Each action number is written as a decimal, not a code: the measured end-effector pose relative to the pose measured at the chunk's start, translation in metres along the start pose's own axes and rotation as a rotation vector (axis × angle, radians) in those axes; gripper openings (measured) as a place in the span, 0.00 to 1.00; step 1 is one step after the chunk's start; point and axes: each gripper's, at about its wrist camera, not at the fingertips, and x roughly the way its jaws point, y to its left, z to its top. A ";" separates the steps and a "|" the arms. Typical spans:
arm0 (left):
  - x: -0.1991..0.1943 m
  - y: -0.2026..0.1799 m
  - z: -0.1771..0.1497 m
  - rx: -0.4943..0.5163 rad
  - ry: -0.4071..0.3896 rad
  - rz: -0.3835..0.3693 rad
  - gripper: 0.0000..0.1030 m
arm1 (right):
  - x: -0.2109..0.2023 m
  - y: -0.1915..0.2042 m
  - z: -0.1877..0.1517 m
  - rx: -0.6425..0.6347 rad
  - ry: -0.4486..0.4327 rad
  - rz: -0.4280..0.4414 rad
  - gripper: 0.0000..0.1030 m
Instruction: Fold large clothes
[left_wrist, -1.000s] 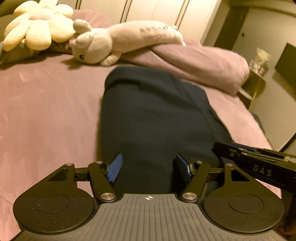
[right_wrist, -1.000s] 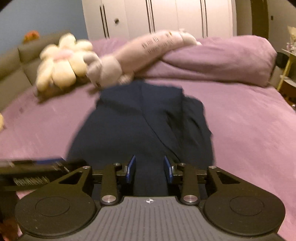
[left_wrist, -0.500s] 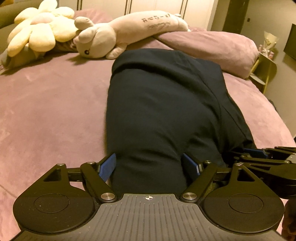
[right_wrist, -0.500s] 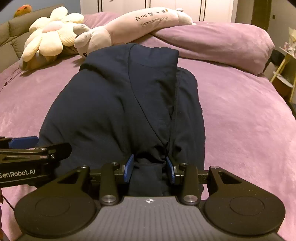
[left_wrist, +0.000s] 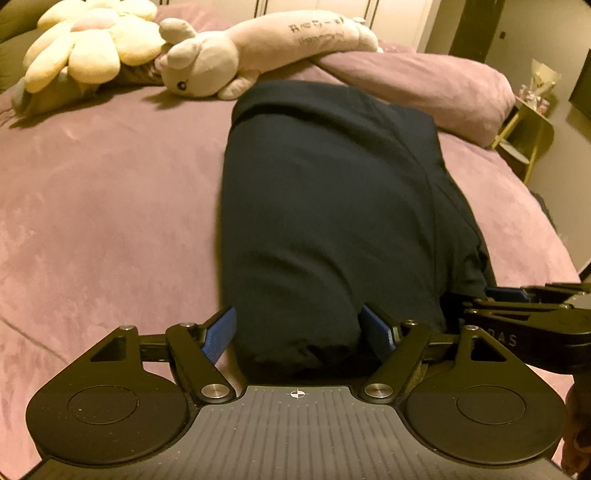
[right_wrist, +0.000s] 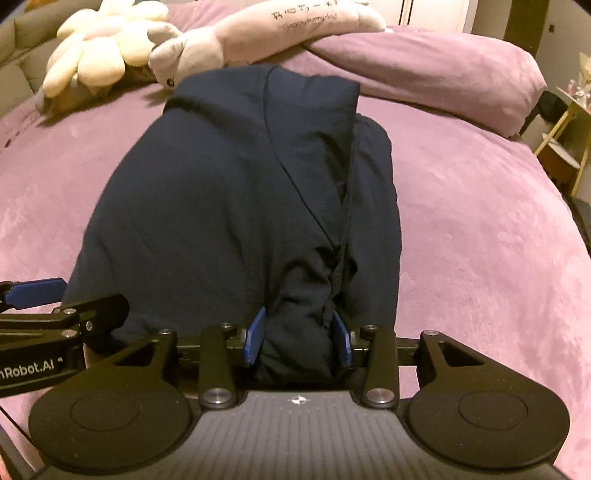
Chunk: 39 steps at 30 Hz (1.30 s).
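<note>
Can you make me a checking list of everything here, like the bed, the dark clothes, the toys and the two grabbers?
Surface: purple plush bedspread.
Job's things: dark navy garment, folded lengthwise, near end bunched.
Clutter: cream flower-shaped plush cushion; long beige plush animal; purple pillow.
Grippers: left gripper wide, right gripper narrower, both astride the garment's near end; both have just been moving; grip cannot be told.
Cables: nothing seen.
Surroundings: white wardrobe doors; yellow side table.

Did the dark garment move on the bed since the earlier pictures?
Cannot tell. The dark garment has its far edge close under the long plush toy, as half a second ago; its larger look comes from the nearing cameras.
</note>
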 end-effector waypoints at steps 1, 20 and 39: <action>0.002 0.002 0.000 -0.005 0.004 -0.006 0.79 | 0.001 0.001 0.001 -0.008 0.001 -0.005 0.39; 0.021 0.008 -0.008 0.016 -0.005 0.017 0.88 | 0.008 0.012 -0.005 -0.047 -0.020 -0.053 0.43; -0.027 0.077 0.016 -0.190 -0.125 0.159 0.85 | -0.049 0.011 0.042 0.046 -0.348 0.131 0.51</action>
